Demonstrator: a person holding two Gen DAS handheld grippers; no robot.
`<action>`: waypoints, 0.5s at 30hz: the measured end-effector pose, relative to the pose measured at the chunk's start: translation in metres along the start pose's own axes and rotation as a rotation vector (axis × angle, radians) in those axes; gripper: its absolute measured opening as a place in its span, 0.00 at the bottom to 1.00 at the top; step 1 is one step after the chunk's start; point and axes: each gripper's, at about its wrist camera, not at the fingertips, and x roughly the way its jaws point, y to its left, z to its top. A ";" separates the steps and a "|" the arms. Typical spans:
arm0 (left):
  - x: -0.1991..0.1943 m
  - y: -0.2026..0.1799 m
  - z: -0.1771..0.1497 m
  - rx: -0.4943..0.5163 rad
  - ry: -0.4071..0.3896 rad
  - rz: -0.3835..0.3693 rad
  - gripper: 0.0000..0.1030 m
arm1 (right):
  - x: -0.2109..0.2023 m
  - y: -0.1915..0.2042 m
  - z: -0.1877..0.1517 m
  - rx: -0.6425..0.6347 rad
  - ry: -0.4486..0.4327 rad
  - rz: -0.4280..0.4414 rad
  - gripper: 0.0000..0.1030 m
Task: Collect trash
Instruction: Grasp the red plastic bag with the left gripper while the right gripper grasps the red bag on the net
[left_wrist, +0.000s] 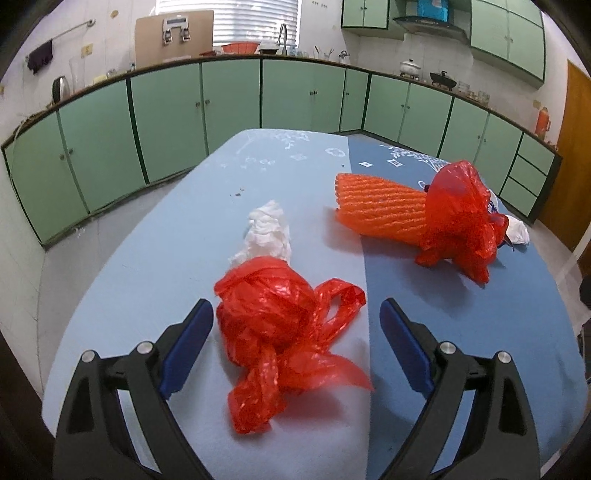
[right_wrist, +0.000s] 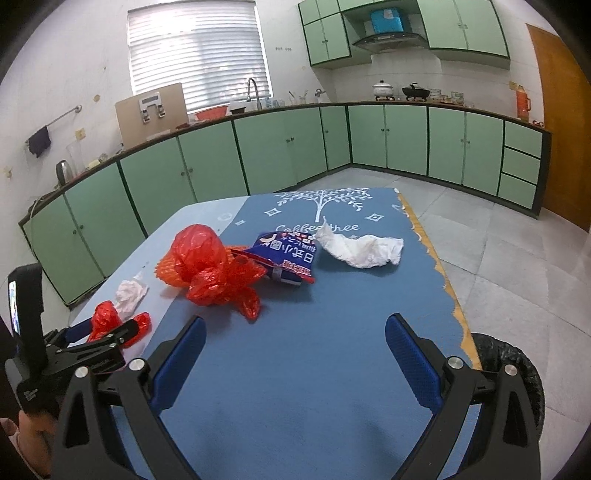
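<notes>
In the left wrist view, the left gripper (left_wrist: 295, 332) hung over the near part of a table covered in pale blue and darker blue cloth (left_wrist: 155, 280), its blue-padded jaws spread wide. A crumpled red plastic bag (left_wrist: 273, 332) lay on the pale cloth between the two jaws, its bulk nearer the left pad and apart from the right one; neither pad pressed on it. Just beyond the bag, touching its far side, sat a wad of white tissue paper (left_wrist: 267, 230). Farther off to the right, on the darker cloth, an orange ribbed foam net sleeve (left_wrist: 380, 206) lay on its side with a second bunched red plastic bag (left_wrist: 458, 218) against its right end. A scrap of white paper (left_wrist: 517, 229) showed behind that bag. Green cabinets (left_wrist: 166, 118) ran along the wall behind.

In the right wrist view, the right gripper (right_wrist: 295, 362) was over the darker blue half of the table (right_wrist: 295, 369), its jaws spread wide with only bare cloth between them. Ahead lay the second red bag (right_wrist: 207, 266) on top of the orange net (right_wrist: 166, 269), touching a blue printed snack wrapper (right_wrist: 288, 258), and beside that, to the right, a long crumpled piece of white tissue (right_wrist: 358, 251). At far left the left gripper (right_wrist: 107, 328) appeared around the first red bag (right_wrist: 105, 317), with the white wad (right_wrist: 129, 293) just beyond. A black-lined round bin (right_wrist: 513, 365) stood on the floor at the table's right edge.
</notes>
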 end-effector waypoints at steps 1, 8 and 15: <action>0.001 0.000 0.000 -0.004 0.005 -0.001 0.72 | 0.001 0.001 0.001 -0.001 0.001 0.004 0.92; 0.005 0.004 -0.004 -0.040 0.042 -0.032 0.43 | 0.012 0.009 0.004 -0.016 0.017 0.038 0.85; -0.011 0.006 -0.003 -0.065 0.012 -0.047 0.41 | 0.036 0.028 0.012 -0.044 0.042 0.100 0.75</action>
